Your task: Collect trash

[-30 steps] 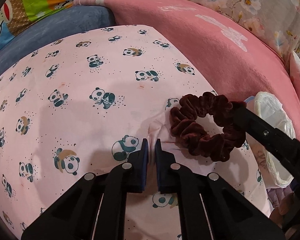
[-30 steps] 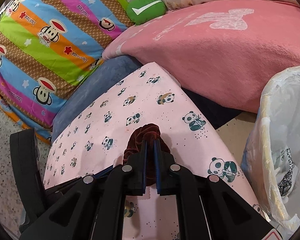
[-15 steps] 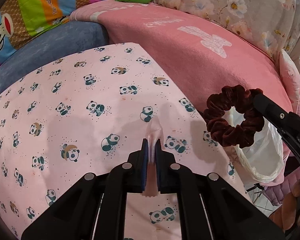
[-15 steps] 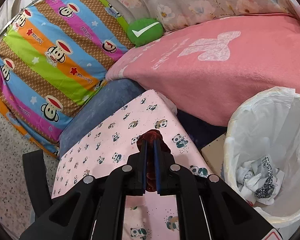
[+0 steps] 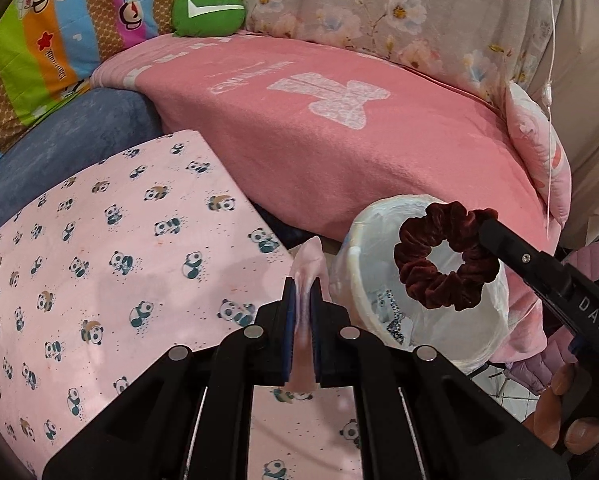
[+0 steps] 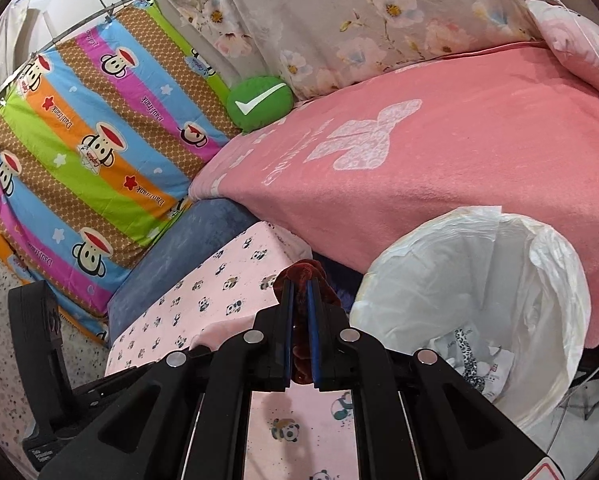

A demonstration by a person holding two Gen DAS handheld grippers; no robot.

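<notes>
My left gripper [image 5: 302, 292] is shut on a thin pale pink scrap [image 5: 308, 264], held above the edge of the panda-print cloth [image 5: 111, 264]. My right gripper [image 6: 299, 292] is shut on a dark red velvet scrunchie [image 6: 305, 270]. In the left wrist view the scrunchie [image 5: 445, 258] hangs from the right gripper's fingers [image 5: 511, 246] over the white-lined trash bin [image 5: 379, 240]. The bin [image 6: 539, 264] in the right wrist view holds crumpled paper [image 6: 473, 364].
A pink blanket [image 5: 339, 120] covers the bed behind the bin. A blue cushion [image 5: 59, 136], a striped monkey-print quilt [image 6: 79, 140] and a green check-mark pillow [image 5: 207, 10] lie at the back left. A floral curtain [image 6: 359, 20] hangs behind.
Both grippers rose off the panda cloth and moved right toward the bin. The scrunchie now hangs over the bin's opening; the pink scrap came up with the left gripper.
</notes>
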